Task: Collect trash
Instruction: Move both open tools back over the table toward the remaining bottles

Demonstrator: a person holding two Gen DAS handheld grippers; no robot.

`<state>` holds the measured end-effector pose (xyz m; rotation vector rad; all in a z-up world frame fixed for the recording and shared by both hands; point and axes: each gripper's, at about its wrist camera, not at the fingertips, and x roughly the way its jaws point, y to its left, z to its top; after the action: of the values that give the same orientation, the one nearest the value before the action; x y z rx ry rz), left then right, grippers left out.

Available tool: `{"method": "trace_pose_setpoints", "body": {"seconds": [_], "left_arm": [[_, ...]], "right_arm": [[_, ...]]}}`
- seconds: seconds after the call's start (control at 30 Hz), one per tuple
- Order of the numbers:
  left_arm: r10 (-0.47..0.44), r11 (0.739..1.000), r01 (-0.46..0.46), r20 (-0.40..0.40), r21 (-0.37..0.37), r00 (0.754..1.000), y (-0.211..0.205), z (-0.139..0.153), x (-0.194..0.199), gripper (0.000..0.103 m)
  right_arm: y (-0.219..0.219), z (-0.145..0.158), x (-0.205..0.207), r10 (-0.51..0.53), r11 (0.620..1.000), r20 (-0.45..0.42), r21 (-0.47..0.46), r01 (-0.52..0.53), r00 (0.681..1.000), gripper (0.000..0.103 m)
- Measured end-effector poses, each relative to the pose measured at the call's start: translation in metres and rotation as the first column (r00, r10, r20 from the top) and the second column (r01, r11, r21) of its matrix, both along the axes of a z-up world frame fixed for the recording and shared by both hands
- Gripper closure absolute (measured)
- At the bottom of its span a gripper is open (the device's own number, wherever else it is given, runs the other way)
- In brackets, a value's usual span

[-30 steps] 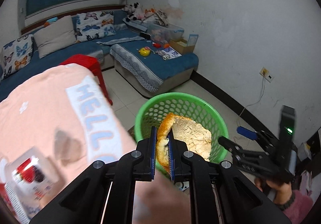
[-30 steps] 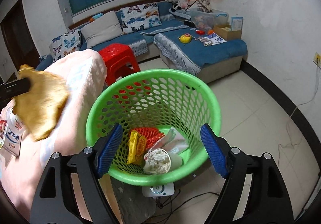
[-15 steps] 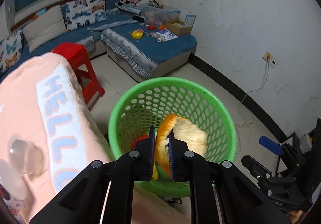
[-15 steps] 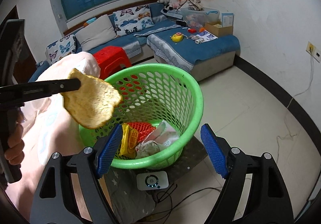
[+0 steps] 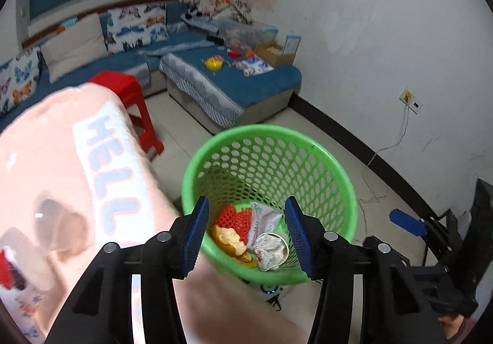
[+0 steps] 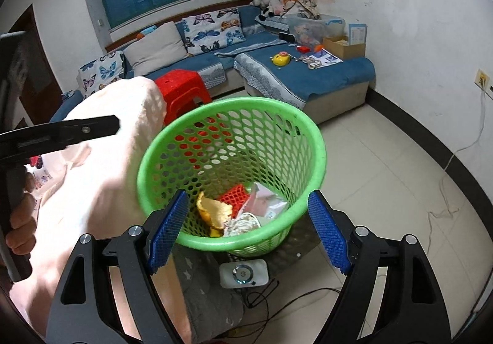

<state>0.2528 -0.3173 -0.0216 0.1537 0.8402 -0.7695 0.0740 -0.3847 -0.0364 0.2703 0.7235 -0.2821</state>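
Left gripper (image 5: 246, 233) angled downward, jaws just been opening — nothing between the blue pads now. Right gripper (image 6: 248, 230) also angled downward, jaws wide apart, empty. Person's hand (image 6: 18, 227) wraps the left gripper's handle — fingers curled round it.

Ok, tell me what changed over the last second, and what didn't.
The left gripper has just been opening; its fingers let go of the peel, which dropped into the green basket and now lies on the trash there. Nothing is between the fingers now. The right gripper stayed open and empty; the basket and its other trash stayed put.
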Motion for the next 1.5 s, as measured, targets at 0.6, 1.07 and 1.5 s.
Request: {"method": "trace_pose_setpoints", "body": {"seconds": [0.6,1.07,1.5], "left_arm": [[0.254,0.967,-0.257,0.125,0.005,0.959,0.181,0.035,-0.075,0.053],[0.501,0.862,-0.506,0.119,0.015,0.857,0.345,0.02,-0.102,0.048],[0.555,0.825,-0.563,0.12,0.045,0.823,0.408,0.006,-0.106,0.044]], "right_arm": [[0.107,0.029,0.037,0.262,0.965,0.029,-0.01,-0.262,0.965,0.023],[0.189,0.032,0.08,0.407,0.914,0.011,-0.018,-0.406,0.914,0.022],[0.213,0.028,0.161,0.401,0.908,-0.018,0.14,-0.395,0.916,0.035]]}}
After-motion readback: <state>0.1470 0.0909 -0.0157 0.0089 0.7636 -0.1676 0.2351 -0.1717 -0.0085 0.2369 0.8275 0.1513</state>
